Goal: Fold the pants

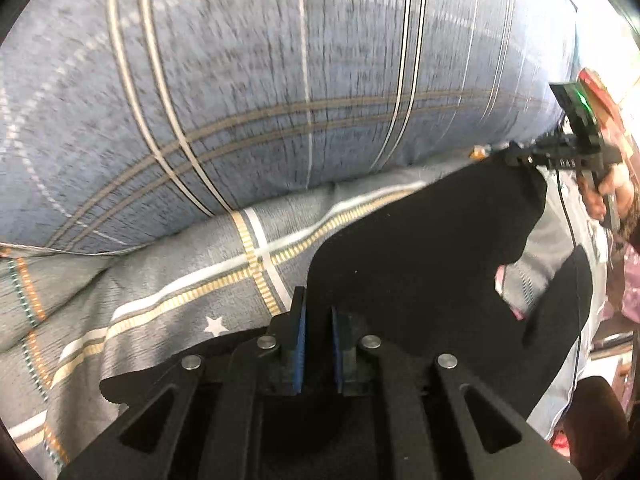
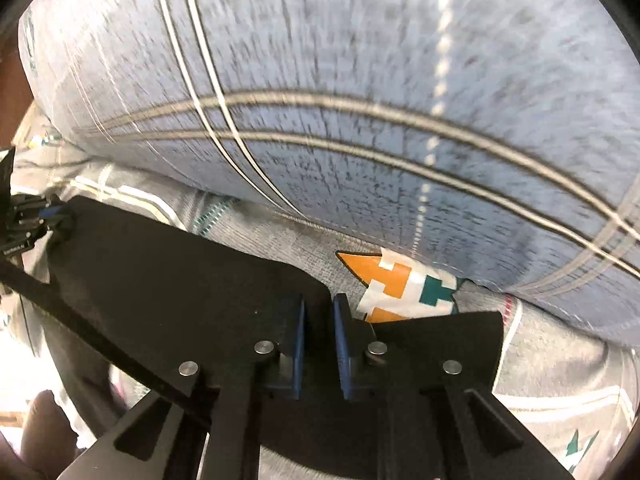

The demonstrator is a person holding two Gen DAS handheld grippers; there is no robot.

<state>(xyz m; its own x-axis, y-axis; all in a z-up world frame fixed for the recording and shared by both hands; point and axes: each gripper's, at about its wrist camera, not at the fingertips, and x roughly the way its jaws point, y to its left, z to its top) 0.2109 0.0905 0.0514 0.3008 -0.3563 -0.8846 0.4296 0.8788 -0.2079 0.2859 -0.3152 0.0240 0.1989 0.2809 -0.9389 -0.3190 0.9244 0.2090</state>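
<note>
- The black pants (image 1: 420, 248) lie on a bed, over a grey bedsheet (image 1: 168, 280) printed with white and yellow stripes and a small white star.
- Behind them rises a big blue-grey pillow (image 1: 280, 80) with thin white and brown lines; its lower edge rests on the bedsheet just past the pants.
- The left tool (image 1: 318, 320) is clenched on the near edge of the pants: its blue pads (image 1: 301, 344) stand close together with black cloth caught between them.
- The right tool (image 2: 320, 316) is likewise clenched on the pants (image 2: 180, 264), gripping the cloth at a corner, with the fabric spreading away to both sides of it.
- In the left wrist view the right tool (image 1: 516, 156) shows at the far end of the pants, with a hand (image 1: 612, 188) on its handle and a thin black cable hanging below.
- In the right wrist view the left tool (image 2: 60, 216) sits at the far left corner of the pants, its blue pads pinching the edge.
- The pants are stretched between the two tools, one edge raised off the bedsheet.
- An orange, white and teal patterned patch (image 2: 404, 284) shows on the bedding just beyond the right tool, partly tucked under the pillow (image 2: 360, 100).
- Both views are blurred across the pillow.
</note>
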